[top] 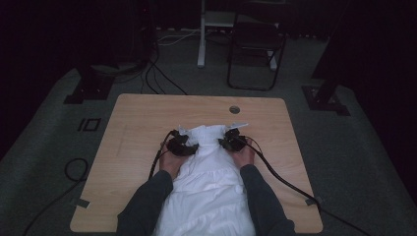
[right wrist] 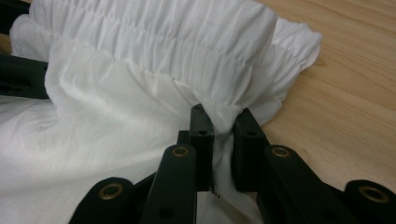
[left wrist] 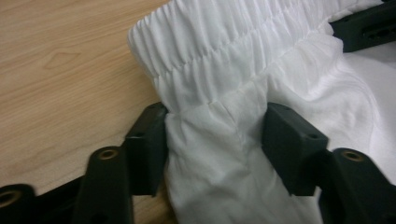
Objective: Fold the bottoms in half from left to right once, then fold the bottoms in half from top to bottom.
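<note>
A white garment (top: 211, 182) with a gathered elastic waistband lies on the wooden table (top: 137, 123), its band end farthest from the person. My left gripper (top: 181, 145) is at the band's left corner. In the left gripper view its jaws (left wrist: 217, 135) stand fairly wide, and a thick fold of the cloth (left wrist: 224, 56) just below the band fills the gap and touches both pads. My right gripper (top: 232, 140) is at the band's right corner. Its jaws (right wrist: 223, 126) are nearly together, pinching a thin fold of the cloth (right wrist: 140, 102) right under the band.
A round cable hole (top: 234, 109) sits in the table beyond the garment. Bare wood lies to the left and right of the cloth. A black cable (top: 290, 184) trails from each gripper over the table. A folding chair (top: 255, 44) stands on the floor behind the table.
</note>
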The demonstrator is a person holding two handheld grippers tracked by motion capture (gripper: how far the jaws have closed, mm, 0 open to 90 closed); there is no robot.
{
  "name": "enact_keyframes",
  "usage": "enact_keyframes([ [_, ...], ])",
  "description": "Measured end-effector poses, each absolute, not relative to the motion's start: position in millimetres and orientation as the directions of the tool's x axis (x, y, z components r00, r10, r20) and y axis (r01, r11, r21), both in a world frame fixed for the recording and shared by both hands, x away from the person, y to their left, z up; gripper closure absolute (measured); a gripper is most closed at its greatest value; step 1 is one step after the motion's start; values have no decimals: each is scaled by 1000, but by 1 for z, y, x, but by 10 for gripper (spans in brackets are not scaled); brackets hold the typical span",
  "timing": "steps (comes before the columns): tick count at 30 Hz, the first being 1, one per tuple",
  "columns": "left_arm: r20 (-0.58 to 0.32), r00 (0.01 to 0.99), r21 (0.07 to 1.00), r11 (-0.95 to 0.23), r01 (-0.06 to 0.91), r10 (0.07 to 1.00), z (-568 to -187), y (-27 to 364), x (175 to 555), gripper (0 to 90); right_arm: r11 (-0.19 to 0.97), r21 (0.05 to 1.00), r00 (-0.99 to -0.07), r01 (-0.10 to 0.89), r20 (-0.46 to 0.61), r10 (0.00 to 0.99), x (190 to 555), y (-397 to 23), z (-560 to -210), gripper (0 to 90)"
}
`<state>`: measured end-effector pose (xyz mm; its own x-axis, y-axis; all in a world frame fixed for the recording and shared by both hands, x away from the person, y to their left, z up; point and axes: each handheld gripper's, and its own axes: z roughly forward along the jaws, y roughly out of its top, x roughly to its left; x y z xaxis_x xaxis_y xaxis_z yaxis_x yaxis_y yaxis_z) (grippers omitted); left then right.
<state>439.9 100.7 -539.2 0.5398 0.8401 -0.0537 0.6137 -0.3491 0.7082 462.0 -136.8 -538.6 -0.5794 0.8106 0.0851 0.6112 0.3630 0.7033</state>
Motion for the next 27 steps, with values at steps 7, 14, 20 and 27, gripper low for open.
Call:
enact_keyframes([
  [7, -63, 533, 697, -345, 629, 844, -537, 98, 444, 607, 348, 709, -567, 613, 88, 819, 462, -136, -539, 807],
  [14, -131, 537, 691, -311, 652, 833, -535, 101, 449, 814, 348, 703, -566, 620, 93, 819, 464, -137, -538, 815],
  [20, -102, 558, 735, -316, 600, 823, -506, 104, 459, 832, 331, 731, -569, 596, 94, 817, 472, -144, -514, 835],
  [27, -50, 563, 813, -294, 503, 825, -443, 110, 476, 831, 286, 810, -572, 512, 74, 817, 487, -146, -451, 837],
])
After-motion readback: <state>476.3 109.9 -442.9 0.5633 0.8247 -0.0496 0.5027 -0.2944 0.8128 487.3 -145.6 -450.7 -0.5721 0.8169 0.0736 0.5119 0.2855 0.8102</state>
